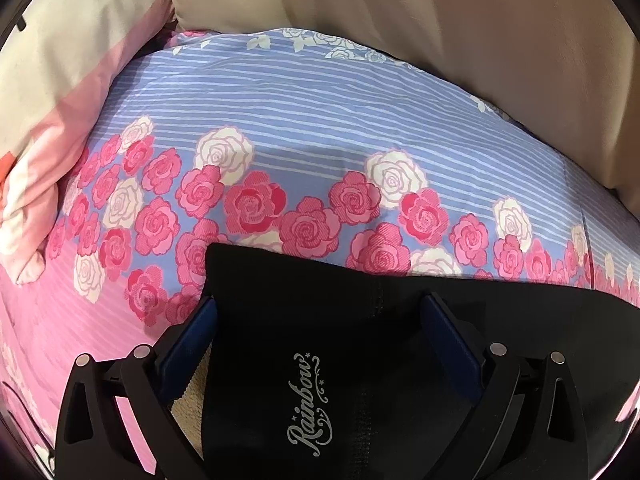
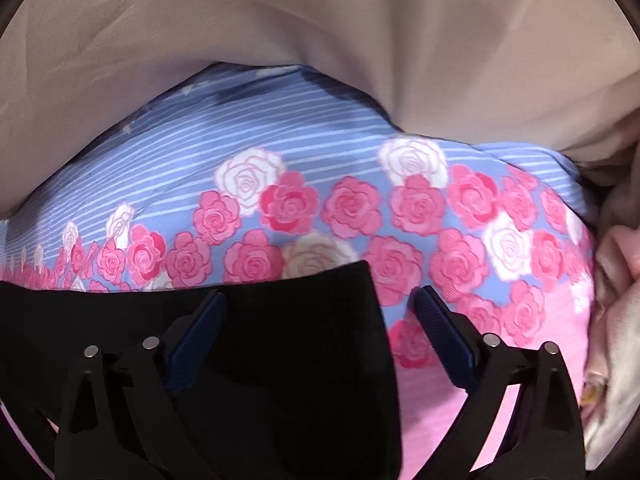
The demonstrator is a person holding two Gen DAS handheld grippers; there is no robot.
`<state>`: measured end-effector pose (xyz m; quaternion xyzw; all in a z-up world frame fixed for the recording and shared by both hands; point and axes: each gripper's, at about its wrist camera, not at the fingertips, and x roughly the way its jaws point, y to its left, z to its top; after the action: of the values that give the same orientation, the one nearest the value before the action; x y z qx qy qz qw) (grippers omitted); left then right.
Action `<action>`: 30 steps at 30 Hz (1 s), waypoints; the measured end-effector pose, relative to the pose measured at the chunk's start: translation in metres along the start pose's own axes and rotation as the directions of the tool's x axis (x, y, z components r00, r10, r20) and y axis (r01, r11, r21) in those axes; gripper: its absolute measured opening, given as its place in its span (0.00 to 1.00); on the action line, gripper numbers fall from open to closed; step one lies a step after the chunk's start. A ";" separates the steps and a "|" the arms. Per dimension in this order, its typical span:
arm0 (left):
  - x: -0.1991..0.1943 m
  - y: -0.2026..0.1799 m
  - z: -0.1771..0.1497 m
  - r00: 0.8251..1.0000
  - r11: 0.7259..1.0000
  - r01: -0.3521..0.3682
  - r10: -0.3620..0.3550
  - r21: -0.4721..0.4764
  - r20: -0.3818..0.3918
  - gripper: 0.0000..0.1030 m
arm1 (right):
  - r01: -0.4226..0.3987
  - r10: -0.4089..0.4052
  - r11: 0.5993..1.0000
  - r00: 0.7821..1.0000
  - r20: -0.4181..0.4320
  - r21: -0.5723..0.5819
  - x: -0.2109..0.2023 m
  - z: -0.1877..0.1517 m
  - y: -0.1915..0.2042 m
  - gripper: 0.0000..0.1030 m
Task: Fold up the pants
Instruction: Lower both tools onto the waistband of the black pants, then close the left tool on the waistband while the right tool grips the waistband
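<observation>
Black pants [image 1: 360, 320] with a silver "Rainbow" print [image 1: 308, 404] lie flat on a floral bed sheet [image 1: 304, 120]. My left gripper [image 1: 320, 304] is open, its blue-padded fingers [image 1: 188, 340] spread over the pants' left end near the corner. In the right wrist view the pants [image 2: 280, 360] fill the lower left, their right edge running between the fingers. My right gripper [image 2: 320, 300] is open over that right end; the left finger is above black cloth, the right finger [image 2: 444, 332] above the sheet [image 2: 320, 152]. Neither holds anything.
A pink and cream pillow [image 1: 52, 92] lies at the left of the bed. A beige blanket or cushion [image 1: 500, 40] rises behind the sheet, also in the right wrist view [image 2: 320, 20]. Bunched pale cloth [image 2: 616, 280] sits at the right edge.
</observation>
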<state>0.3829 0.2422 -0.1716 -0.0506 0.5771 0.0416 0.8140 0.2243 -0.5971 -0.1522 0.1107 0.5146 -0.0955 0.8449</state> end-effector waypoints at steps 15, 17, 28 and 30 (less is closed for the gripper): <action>-0.007 0.043 0.020 0.990 0.988 0.137 -0.138 -0.065 -0.008 0.68 | -0.040 0.040 0.999 0.999 -0.005 -0.022 -0.018 -0.001 0.012 0.30; -0.007 0.044 0.023 0.989 0.988 0.146 -0.147 -0.055 -0.017 0.68 | -0.049 0.048 0.999 0.999 -0.006 -0.008 -0.017 0.000 0.010 0.32; 0.001 0.048 0.056 0.981 0.983 0.177 -0.172 0.047 -0.088 0.66 | -0.022 0.017 0.999 0.995 -0.099 -0.045 0.001 0.011 0.025 0.96; 0.001 0.048 0.059 0.981 0.983 0.179 -0.175 0.038 -0.078 0.63 | -0.033 0.029 0.999 0.995 -0.093 -0.036 0.003 0.015 0.015 0.96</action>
<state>0.4320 0.2973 -0.1552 -0.0850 0.6011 -0.0458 0.7933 0.2428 -0.5871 -0.1469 0.1069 0.5530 -0.0673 0.8236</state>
